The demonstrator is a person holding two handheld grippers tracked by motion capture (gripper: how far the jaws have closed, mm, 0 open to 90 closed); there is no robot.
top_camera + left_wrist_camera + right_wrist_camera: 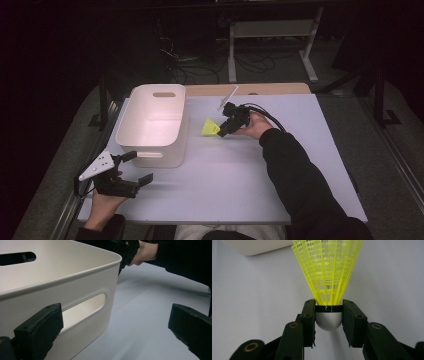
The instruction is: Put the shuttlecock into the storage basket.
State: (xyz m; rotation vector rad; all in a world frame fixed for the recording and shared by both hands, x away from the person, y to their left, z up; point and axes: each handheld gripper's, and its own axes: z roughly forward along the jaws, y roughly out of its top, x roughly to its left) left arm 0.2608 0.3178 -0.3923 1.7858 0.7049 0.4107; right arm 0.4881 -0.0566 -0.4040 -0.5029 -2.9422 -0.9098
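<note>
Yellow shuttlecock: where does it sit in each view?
High view: the yellow shuttlecock lies mid-table, held by the right gripper, right of the white bin.
Left gripper view: not in it.
Right gripper view: centre, skirt fanning upward, head clamped between the jaws.
Shared landmark: the white bin.

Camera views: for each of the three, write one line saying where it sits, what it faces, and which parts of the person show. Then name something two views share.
High view: above the person's side, looking forward and down on the table; both forearms, left gripper and right gripper show.
Left gripper view: on the left gripper, facing the white bin; open jaws, with the other hand beyond.
Right gripper view: on the right gripper, facing the yellow shuttlecock; jaws clamp its base.
Shared: bin and shuttlecock also appear in the high view.
</note>
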